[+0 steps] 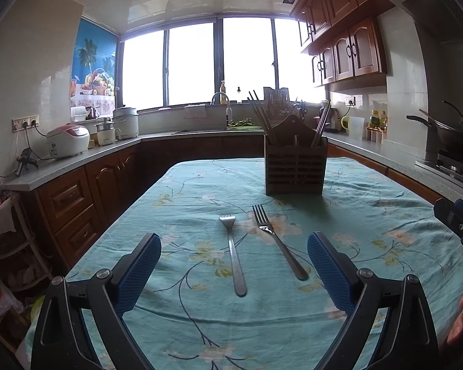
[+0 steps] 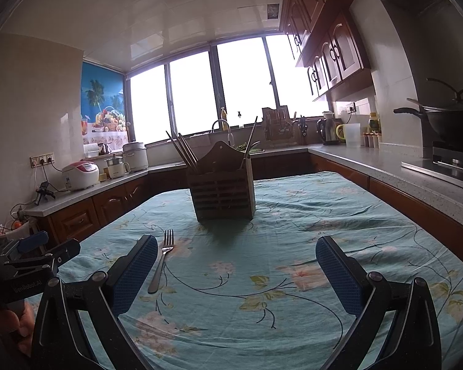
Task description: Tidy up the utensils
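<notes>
Two steel forks lie on the teal floral tablecloth point(image 1: 200, 323). The short fork point(image 1: 234, 256) and the long fork point(image 1: 277, 242) lie side by side between my left gripper's fingers. My left gripper point(image 1: 234, 265) is open and empty, just short of the handles. A brown wooden utensil holder point(image 1: 294, 171) with chopsticks stands behind them. In the right wrist view the long fork point(image 2: 161, 263) lies by the left finger, and the holder point(image 2: 222, 195) stands ahead. My right gripper point(image 2: 237, 271) is open and empty above bare cloth.
Kitchen counters run around the table on the left, back and right. A rice cooker point(image 1: 68, 140) and pots stand left, a wok point(image 1: 447, 129) on a stove right. My other gripper shows at the right edge point(image 1: 460, 222) of the left wrist view.
</notes>
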